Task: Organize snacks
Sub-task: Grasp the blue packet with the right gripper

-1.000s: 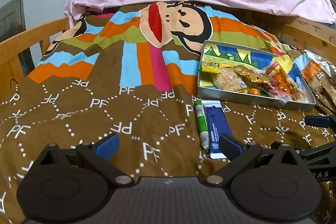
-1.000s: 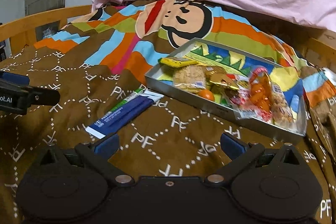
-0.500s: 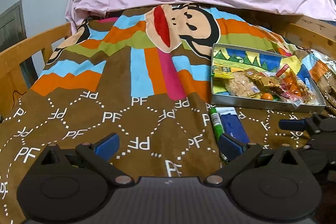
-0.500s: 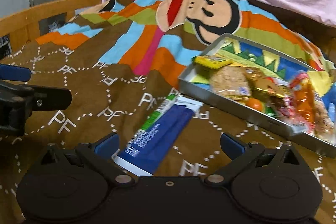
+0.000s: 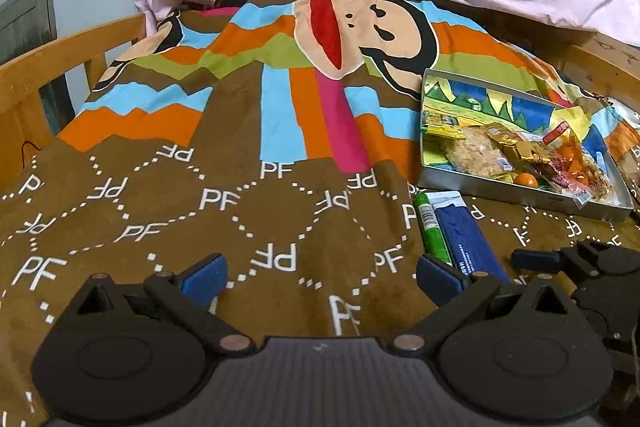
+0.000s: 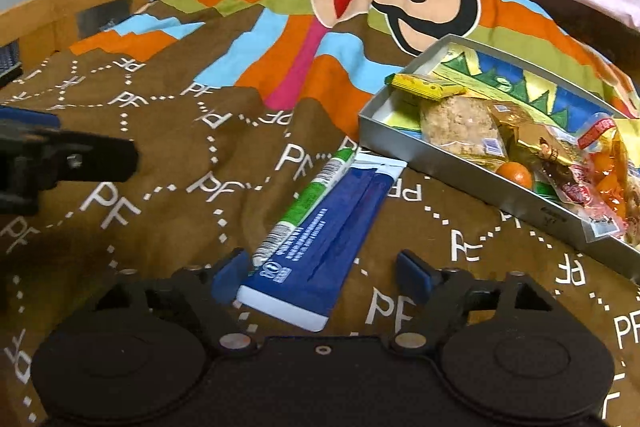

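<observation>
On soft blanket (image 6: 168, 211), right gripper (image 6: 324, 273) closing round flat blue packet (image 6: 320, 239), seemingly w/o contact; left gripper (image 5: 320, 277) wide.

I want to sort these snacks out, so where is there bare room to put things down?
Bare blanket spreads left of the green stick and blue packet, toward the wooden rail. The tray is crowded along its near edge; its far half shows bare floor.

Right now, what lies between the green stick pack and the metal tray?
In both wrist views the blue snack pack lies between the green stick pack and the metal tray.
</observation>
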### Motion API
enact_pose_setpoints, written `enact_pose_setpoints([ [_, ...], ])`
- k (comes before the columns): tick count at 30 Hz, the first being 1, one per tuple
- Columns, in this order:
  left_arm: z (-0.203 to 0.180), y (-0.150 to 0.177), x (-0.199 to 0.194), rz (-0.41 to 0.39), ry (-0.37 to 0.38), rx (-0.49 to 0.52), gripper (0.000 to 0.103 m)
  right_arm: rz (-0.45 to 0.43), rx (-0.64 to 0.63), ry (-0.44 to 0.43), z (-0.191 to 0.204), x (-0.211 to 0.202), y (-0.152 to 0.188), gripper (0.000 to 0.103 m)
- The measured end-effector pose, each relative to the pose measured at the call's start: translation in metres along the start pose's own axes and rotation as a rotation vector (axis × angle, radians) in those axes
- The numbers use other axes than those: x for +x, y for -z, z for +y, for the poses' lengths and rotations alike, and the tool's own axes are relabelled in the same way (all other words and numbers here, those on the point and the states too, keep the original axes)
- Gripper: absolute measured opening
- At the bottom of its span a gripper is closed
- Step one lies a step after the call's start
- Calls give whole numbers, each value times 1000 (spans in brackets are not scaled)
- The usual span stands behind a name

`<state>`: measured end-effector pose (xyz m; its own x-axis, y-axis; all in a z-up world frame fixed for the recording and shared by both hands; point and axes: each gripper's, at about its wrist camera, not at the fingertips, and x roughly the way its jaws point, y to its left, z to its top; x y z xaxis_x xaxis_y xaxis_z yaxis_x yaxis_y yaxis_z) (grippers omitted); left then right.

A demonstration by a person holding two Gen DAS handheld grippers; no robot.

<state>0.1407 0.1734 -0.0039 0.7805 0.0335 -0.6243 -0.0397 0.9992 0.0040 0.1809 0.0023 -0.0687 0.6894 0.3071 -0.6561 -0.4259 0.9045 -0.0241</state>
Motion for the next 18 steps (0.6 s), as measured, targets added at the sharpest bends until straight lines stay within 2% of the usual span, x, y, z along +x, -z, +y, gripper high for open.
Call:
enact_pose_setpoints([
  [2,-5,-2,0,-2,-3,16,102,-1,-1,-24,-1,-3,0,64],
  [4,-11,-3,0,-5,-6,37,102,0,1,-50,-3,-5,1,59],
  [11,-29,-8,6,9,-4,72,102,5,47,-94,-22,-11,3,53],
  [18,-44,-14,14,19,0,87,102,18,56,-78,-42,-18,7,47],
])
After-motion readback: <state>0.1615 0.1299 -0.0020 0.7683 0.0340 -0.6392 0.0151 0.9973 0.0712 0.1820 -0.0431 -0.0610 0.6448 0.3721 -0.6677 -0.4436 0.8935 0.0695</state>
